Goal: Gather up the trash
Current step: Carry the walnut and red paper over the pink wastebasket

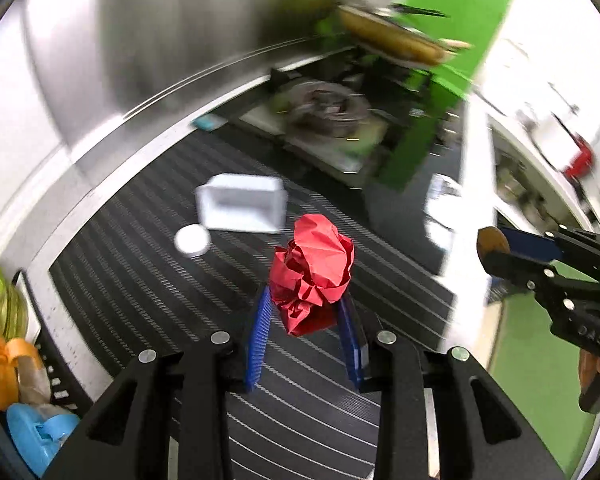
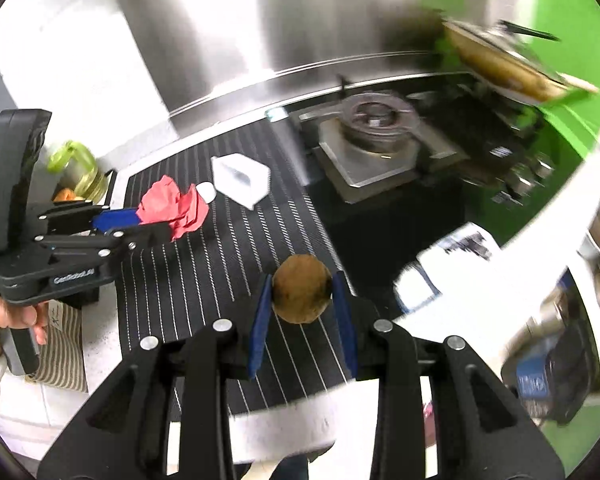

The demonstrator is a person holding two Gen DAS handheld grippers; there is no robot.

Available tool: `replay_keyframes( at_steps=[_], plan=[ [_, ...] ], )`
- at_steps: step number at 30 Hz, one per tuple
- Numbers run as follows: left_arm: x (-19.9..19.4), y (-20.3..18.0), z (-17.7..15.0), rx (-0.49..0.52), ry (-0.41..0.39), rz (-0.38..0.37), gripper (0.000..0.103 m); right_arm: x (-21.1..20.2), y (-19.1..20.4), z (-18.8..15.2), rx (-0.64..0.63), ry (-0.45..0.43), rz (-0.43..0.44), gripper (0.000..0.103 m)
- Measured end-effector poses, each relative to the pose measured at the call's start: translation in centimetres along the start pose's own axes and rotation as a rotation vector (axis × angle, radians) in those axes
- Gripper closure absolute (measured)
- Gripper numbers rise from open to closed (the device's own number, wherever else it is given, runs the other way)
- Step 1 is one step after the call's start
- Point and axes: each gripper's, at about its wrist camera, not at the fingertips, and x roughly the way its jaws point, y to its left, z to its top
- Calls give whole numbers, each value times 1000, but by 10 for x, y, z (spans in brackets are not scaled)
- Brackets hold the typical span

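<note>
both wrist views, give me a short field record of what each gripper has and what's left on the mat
left gripper: shut on red crumpled paper, lifted off the mat
right gripper: shut on brown round lump, above the mat
striped mat: white open box and small white round thing on it
behind mat: gas burner
image: blurred

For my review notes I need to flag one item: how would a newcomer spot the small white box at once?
Start at the dark striped mat that lies before the steel back wall. Near its far end, short of the gas burner, sits the white box, open on one side. It is the only boxy thing on the mat; the white lid beside it is small and round.
</note>
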Motion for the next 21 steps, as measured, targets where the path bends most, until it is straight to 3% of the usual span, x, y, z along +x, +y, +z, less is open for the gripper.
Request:
replay_keyframes(
  at_steps=[13, 17, 21],
  plan=[
    [-36, -156, -10, 400, -14, -256, 71, -142, -61, -119, 336, -108, -299, 72],
    [-28, -218, -21, 522, 7, -331, 71, -174, -87, -165, 443, -117, -393, 72],
    [-3, -270, -42, 602, 43, -379, 71, -180, -116, -215, 520, -87, -450, 72]
  ],
)
